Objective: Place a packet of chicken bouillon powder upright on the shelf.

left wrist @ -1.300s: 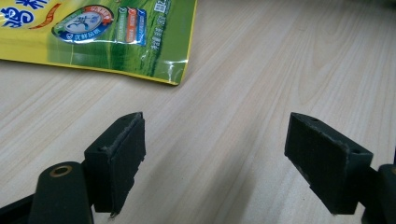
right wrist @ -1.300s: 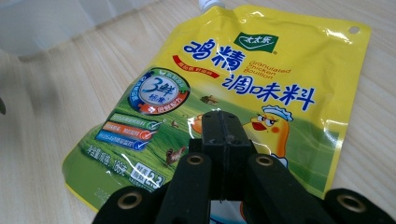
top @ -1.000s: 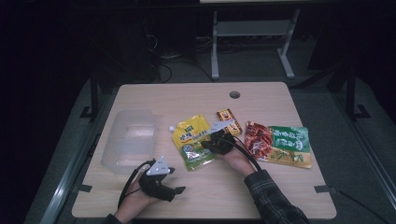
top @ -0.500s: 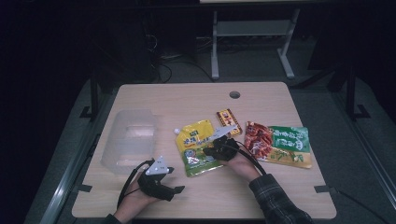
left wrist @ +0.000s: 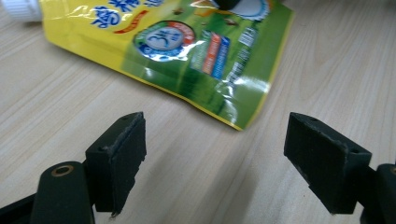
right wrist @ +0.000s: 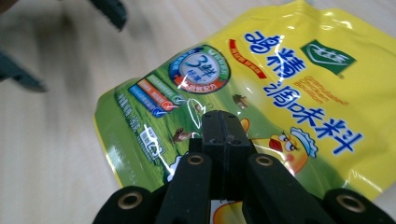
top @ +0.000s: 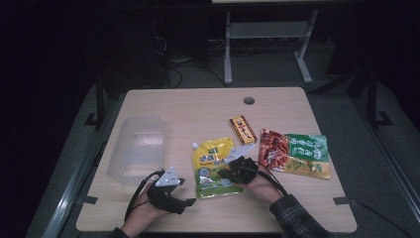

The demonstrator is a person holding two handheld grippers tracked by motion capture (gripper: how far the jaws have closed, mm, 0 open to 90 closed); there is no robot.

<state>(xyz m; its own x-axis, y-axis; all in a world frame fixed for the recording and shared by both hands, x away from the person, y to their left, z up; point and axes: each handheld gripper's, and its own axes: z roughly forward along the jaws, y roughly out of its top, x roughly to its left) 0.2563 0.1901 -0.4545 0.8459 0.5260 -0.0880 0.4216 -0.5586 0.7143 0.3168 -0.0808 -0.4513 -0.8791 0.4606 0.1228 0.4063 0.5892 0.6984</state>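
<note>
Since a second ago, the right tongs [top: 233,172] have slid toward the person's left across the desk [top: 198,106], and the yellow-and-green pouch [top: 213,166] has come along with them, its lower end now swung closer to the left tongs [top: 184,191]. The right tongs are closed, jaws pressed together with no gap in the right gripper view, their tips [right wrist: 223,135] over the green part of the pouch [right wrist: 261,84]; whether they pinch the foil or just press on it cannot be told.

The left tongs [left wrist: 215,161] rest near the front edge of the desk, jaws wide apart with bare wood between them. In the left gripper view the green bottom corner of the pouch [left wrist: 187,51] lies just ahead of the jaws, not touching them.

The pouch lies flat near the middle of the desk, white cap [top: 196,146] pointing away from the person. To its left stands a clear plastic tub [top: 136,148]. A small red-and-yellow packet [top: 242,129] lies beyond the right hand [top: 260,186], and a red-and-green bag [top: 296,153] lies to the right of it.
</note>
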